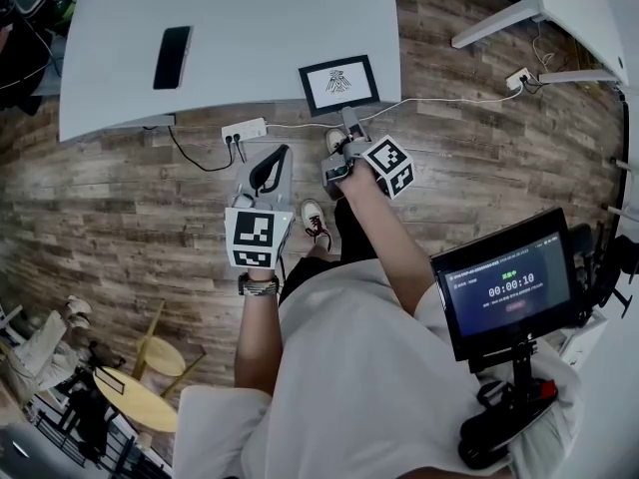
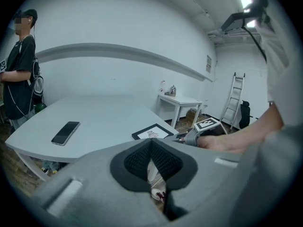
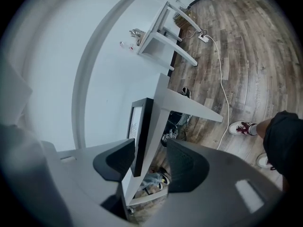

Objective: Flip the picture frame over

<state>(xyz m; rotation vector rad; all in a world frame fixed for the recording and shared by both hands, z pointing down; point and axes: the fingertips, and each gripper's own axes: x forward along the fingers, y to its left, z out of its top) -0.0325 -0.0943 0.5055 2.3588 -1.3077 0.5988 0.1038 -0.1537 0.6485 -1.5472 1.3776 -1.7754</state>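
black picture frame (image 1: pixel 338 84), face up at the white tabletop's (image 1: pixel 250 28) near edge. my right hand-held gripper (image 3: pixel 147 157) is released, its jaws around the frame's near rail; my left hand-held gripper (image 2: pixel 152 145) is clenched, empty. the frame is probably light, stiff, fragile-fronted: i grip the rail.

Head view. The picture frame (image 1: pixel 339 84) lies on the table (image 1: pixel 250 18) at its near edge. A phone (image 1: pixel 172 57) lies on the same table, well apart, at the frame's 9 o'clock. A power strip (image 1: pixel 244 130) sits on the floor (image 1: pixel 120 218) at the frame's 8 o'clock. The right gripper (image 1: pixel 347 126) is at the frame's 6 o'clock, jaws either side of its near edge. The left gripper (image 1: pixel 277 158) is at the right gripper's 8 o'clock, over the floor.
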